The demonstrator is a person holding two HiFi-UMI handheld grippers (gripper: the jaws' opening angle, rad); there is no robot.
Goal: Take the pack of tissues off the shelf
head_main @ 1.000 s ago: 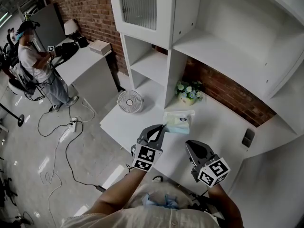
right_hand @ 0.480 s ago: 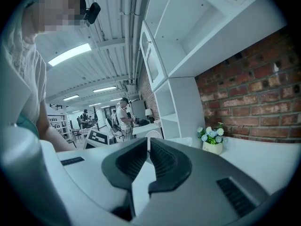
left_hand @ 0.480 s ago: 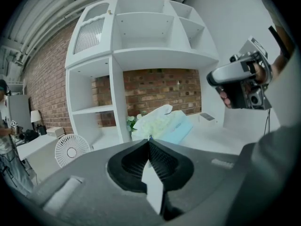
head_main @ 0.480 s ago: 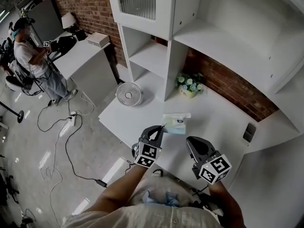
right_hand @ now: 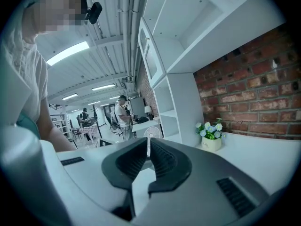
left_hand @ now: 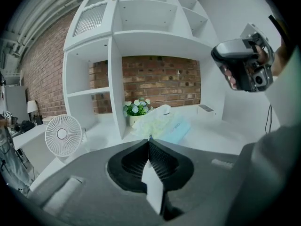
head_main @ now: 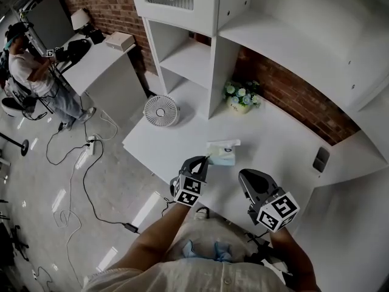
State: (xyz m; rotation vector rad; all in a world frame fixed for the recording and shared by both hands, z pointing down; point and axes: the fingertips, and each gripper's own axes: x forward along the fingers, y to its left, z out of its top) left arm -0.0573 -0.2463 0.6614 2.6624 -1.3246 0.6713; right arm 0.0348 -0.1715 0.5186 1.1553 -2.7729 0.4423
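The pack of tissues (head_main: 222, 152), pale green and light blue with a white sheet sticking up, hangs over the white desk (head_main: 285, 140) in front of the shelf unit (head_main: 200, 59). My left gripper (head_main: 205, 159) is shut, and its tips pinch the pack's near left edge. In the left gripper view the pack (left_hand: 162, 124) sits just beyond the closed tips of the left gripper (left_hand: 149, 139). My right gripper (head_main: 244, 176) hovers to the right of the pack, apart from it. It is shut with nothing in it, as the right gripper view shows (right_hand: 148, 148).
A small white fan (head_main: 161, 110) and a pot of flowers (head_main: 241, 96) stand on the desk near the shelf's upright. A dark socket block (head_main: 320, 159) lies at the right. Left of the desk, a person (head_main: 30, 72) stands among cables (head_main: 79, 163) on the floor.
The left gripper and the pack have come away from the flower pot and shelves, toward me. The right gripper has kept its place beside them.
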